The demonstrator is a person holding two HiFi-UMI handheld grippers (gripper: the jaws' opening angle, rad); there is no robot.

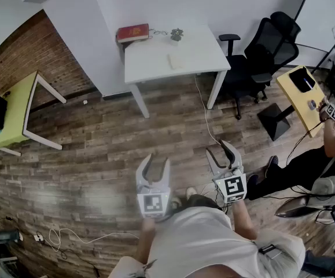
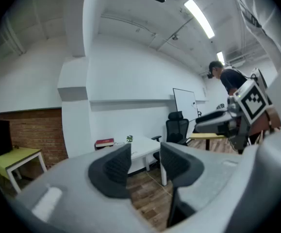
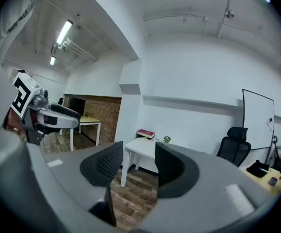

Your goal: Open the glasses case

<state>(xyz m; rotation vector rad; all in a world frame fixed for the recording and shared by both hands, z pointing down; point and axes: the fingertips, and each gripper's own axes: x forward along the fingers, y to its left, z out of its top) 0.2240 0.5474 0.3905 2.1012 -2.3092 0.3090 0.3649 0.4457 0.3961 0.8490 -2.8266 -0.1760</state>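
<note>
Task not begun; I hold left gripper [image 1: 157, 162] and right gripper [image 1: 222, 152] over floor [image 1: 86, 149], lower centre; both jaws partly apart, empty; glasses case likely pale item [image 1: 175, 61] on white surface [image 1: 205, 51], upper centre, well apart; approach, grasp, opening all left.

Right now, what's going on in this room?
A person stands on the wood floor with a left hand-held gripper and a right hand-held gripper, both open and empty, pointed toward a white table some way off. A flat red object, a small plant and a pale item sit on it. Which is the glasses case I cannot tell.
</note>
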